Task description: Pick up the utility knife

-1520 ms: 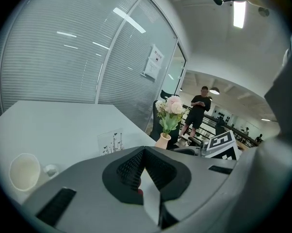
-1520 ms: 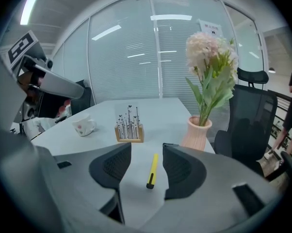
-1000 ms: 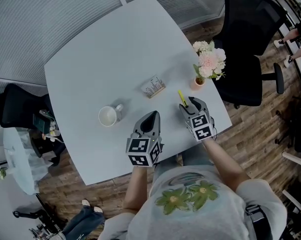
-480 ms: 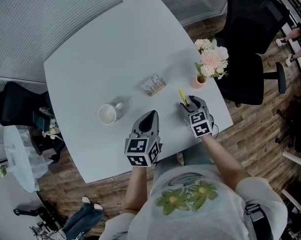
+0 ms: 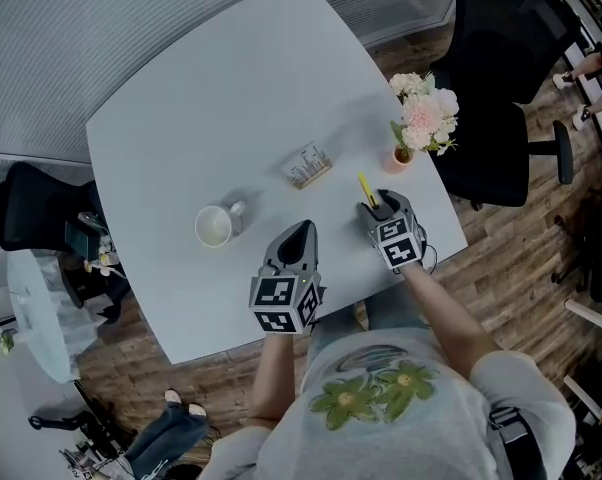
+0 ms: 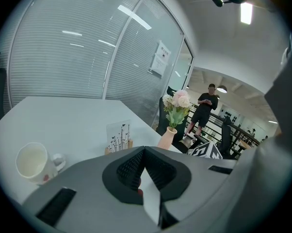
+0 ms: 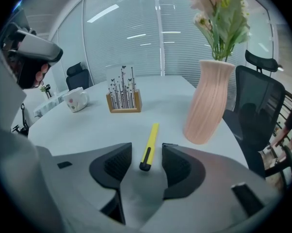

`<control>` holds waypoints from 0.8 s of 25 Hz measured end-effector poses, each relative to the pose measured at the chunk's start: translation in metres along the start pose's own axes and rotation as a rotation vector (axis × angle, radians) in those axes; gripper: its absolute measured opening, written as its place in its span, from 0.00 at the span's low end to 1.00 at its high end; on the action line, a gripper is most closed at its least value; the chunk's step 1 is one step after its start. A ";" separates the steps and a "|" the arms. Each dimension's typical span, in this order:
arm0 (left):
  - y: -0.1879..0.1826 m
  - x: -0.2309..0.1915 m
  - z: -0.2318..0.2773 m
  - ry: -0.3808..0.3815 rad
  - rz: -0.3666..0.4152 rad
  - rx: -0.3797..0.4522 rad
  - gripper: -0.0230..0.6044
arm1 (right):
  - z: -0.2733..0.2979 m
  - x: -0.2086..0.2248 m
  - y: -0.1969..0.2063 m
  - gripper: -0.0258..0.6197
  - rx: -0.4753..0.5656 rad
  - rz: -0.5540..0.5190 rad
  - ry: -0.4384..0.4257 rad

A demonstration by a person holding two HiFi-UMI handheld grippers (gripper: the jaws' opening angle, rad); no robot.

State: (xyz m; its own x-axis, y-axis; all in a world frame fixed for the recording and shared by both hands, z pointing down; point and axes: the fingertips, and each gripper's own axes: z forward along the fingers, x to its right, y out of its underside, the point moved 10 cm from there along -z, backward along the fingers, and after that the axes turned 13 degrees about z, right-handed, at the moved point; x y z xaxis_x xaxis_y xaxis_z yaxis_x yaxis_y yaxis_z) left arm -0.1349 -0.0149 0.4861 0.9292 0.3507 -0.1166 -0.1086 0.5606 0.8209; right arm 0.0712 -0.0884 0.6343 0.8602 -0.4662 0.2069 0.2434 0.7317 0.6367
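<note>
The utility knife (image 7: 149, 145) is slim, yellow with a black end, and lies flat on the white table (image 5: 211, 98); in the head view the knife (image 5: 365, 190) points away from me. My right gripper (image 7: 146, 165) is open, its jaws standing either side of the knife's black near end without touching it. In the head view that right gripper (image 5: 379, 206) sits just behind the knife. My left gripper (image 5: 299, 232) hovers near the table's front edge, jaws pressed together with nothing between them; the left gripper (image 6: 143, 166) shows the same in its own view.
A pink vase of flowers (image 5: 419, 126) stands right of the knife, the vase (image 7: 208, 101) close by. A small card holder (image 5: 307, 169) sits beyond it and a white mug (image 5: 216, 230) to the left. A black office chair (image 5: 501, 78) stands past the table's right edge.
My right gripper has edged slightly to the right and forward at the knife's near end. The left gripper has stayed put.
</note>
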 end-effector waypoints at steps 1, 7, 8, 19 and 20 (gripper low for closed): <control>0.000 0.000 0.000 0.001 0.000 -0.001 0.04 | 0.001 0.000 0.001 0.34 0.000 -0.002 0.004; 0.001 0.002 0.003 0.006 -0.001 -0.006 0.04 | 0.003 0.002 0.002 0.33 -0.021 -0.027 0.020; 0.001 0.002 0.004 0.007 -0.001 -0.007 0.04 | 0.003 0.002 0.003 0.33 -0.020 -0.039 0.024; 0.002 0.005 0.003 0.011 -0.002 -0.008 0.04 | 0.002 -0.003 0.005 0.21 -0.021 -0.119 0.021; 0.002 0.006 0.003 0.012 -0.002 -0.008 0.04 | 0.001 -0.003 0.005 0.20 -0.024 -0.124 0.020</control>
State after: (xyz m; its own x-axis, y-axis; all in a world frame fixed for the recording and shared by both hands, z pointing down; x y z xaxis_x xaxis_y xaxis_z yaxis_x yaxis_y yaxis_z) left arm -0.1287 -0.0136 0.4889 0.9250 0.3588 -0.1251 -0.1098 0.5677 0.8159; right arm 0.0688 -0.0839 0.6379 0.8316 -0.5439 0.1122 0.3589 0.6806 0.6387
